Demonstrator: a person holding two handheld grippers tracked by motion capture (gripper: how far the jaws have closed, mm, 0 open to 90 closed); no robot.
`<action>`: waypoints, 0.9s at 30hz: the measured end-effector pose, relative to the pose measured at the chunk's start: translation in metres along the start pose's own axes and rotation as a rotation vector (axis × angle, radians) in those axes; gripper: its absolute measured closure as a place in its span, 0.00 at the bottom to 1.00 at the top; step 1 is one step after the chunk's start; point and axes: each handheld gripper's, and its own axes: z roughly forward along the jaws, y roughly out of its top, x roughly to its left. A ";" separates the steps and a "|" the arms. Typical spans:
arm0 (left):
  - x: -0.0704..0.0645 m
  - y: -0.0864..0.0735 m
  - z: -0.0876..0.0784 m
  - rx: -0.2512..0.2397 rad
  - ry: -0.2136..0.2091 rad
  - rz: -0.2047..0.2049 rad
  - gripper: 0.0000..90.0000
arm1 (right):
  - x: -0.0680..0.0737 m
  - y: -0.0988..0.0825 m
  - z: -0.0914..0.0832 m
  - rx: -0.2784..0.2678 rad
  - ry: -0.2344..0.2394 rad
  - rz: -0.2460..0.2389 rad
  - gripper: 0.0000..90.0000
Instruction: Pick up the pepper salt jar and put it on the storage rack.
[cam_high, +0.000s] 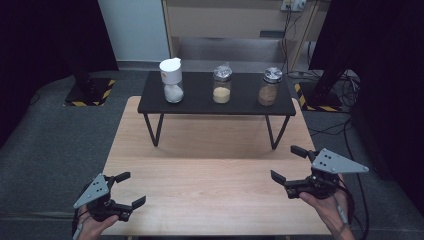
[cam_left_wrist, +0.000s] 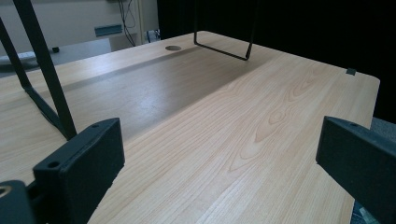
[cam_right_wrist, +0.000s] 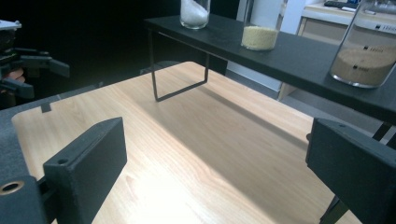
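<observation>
Over the near corners of the wooden table (cam_high: 210, 165), your left gripper (cam_high: 131, 189) and right gripper (cam_high: 290, 162) both hover spread wide, well short of the three jars (cam_high: 221, 85) on the black shelf (cam_high: 200, 102).

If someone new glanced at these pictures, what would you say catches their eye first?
Most likely the three glass jars in a row on the black shelf at the table's far side: the white-lidded jar of white grains at left, the middle jar of yellow grains, and the right jar of brown grains. Next, the left tongs and right tongs, both open, held low over the bare wooden table at its near corners.
</observation>
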 end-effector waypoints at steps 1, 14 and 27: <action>0.000 0.000 0.000 0.000 0.000 0.000 0.00 | 0.000 -0.002 -0.001 0.003 0.002 0.004 0.06; 0.000 0.000 0.000 0.000 0.002 -0.001 0.00 | 0.001 -0.031 -0.005 0.037 0.013 0.033 0.06; 0.000 0.000 0.000 -0.001 0.002 -0.003 0.00 | 0.002 -0.055 -0.002 0.065 0.036 0.069 0.06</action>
